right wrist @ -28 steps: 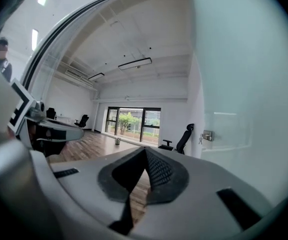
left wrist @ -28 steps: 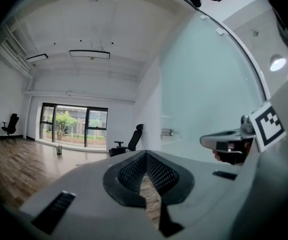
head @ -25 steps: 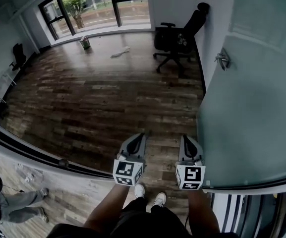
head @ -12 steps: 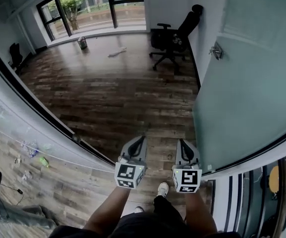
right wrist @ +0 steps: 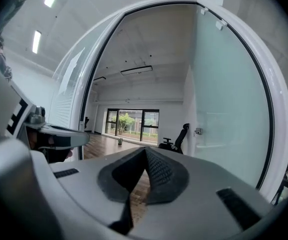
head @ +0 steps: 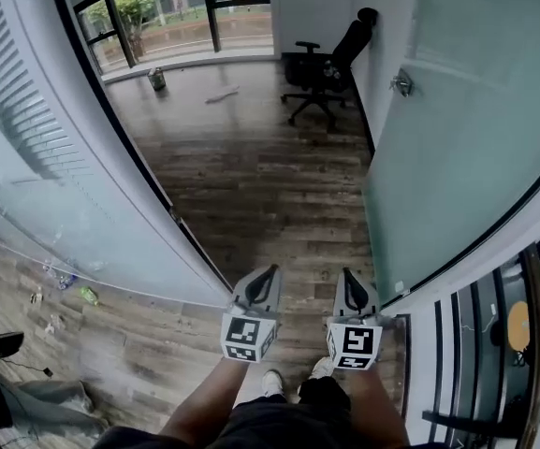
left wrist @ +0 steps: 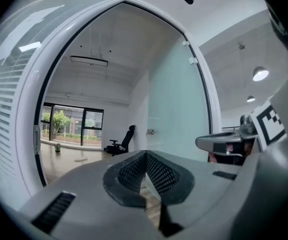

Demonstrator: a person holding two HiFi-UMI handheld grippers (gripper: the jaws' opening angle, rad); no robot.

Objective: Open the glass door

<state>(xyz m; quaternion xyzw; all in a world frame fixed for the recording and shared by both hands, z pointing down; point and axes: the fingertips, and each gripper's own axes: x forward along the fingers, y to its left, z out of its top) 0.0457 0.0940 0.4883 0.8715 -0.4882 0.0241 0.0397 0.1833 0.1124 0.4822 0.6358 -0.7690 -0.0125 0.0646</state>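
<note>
The frosted glass door (head: 457, 157) stands swung open on the right, with its metal handle (head: 401, 83) far up the panel. Both grippers are held level and side by side in front of the person, in the doorway. My left gripper (head: 262, 274) is shut with nothing between its pads, and its tip (left wrist: 146, 154) points into the room. My right gripper (head: 348, 277) is also shut and empty, close beside the door's lower edge. The right gripper view shows the door (right wrist: 228, 114) and its handle (right wrist: 198, 131) to the right of the jaws (right wrist: 146, 150). Neither gripper touches the door.
A glass partition with blinds (head: 54, 176) lines the left side of the doorway. Beyond lies a wood floor (head: 251, 176), a black office chair (head: 330, 68) by the far wall, a small green bucket (head: 158, 79) and large windows (head: 185, 12). A railing (head: 536, 325) runs at the right.
The person has walked forward into the doorway with both grippers carried along. The glass partition now fills the left side, and the open door has drawn nearer on the right.
</note>
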